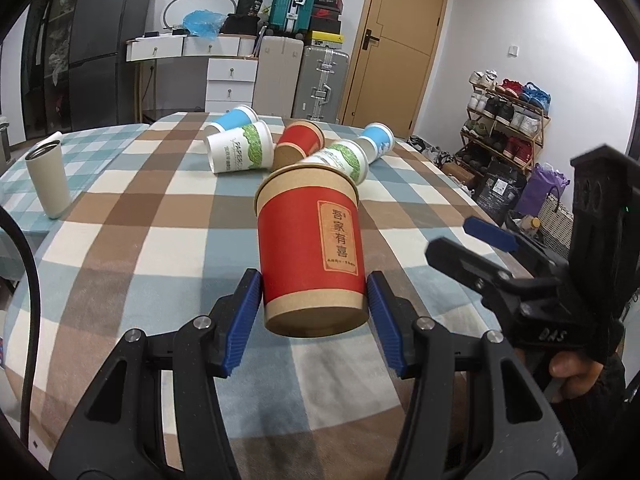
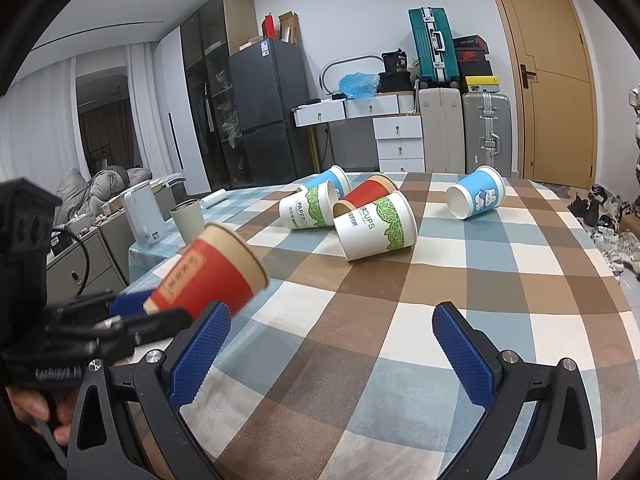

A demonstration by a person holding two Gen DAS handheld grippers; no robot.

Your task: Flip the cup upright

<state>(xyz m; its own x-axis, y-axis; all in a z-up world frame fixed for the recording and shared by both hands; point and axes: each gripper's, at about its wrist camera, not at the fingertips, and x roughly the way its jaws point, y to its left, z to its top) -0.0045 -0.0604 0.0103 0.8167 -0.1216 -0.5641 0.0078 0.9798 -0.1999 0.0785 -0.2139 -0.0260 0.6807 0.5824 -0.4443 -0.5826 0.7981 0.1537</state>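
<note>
Left gripper [image 1: 315, 312] clamped on the red cup [image 1: 310, 248], blue pads [image 1: 244, 316] pressed to both sides near its base. Held clear of the cloth, tilted, rim pointing away and up; in the right wrist view the red cup [image 2: 216, 270] sits low at the left, mouth toward the right. Orange label on its side reading 吾家有喜 in a vertical column, smaller print below too fine to read.

Right gripper [image 2: 332, 344] with fingers wide apart, nothing between them, hovering over the near part of the table.

Farther off, five more cups on their sides in a loose cluster: two white with green leaves [image 2: 374, 224] marked "PAPER CUPS", one second red cup [image 2: 370, 192] between them, two blue [image 2: 476, 198] with a white cartoon figure, the right one apart from the rest. White tumbler [image 1: 46, 178] upright at the far left edge.

Checked tablecloth [image 2: 460, 280] in brown, pale blue and cream squares over the whole top.

Beyond: dark fridge [image 2: 268, 100] at left, white drawers [image 2: 400, 138], a teal suitcase [image 2: 432, 46] stacked above a beige and a silver one, shoeboxes, wooden door [image 2: 540, 80] at right, shoe rack [image 1: 508, 120] along the right wall. "GenROBOT" partly legible on the left gripper's body in the right wrist view.
</note>
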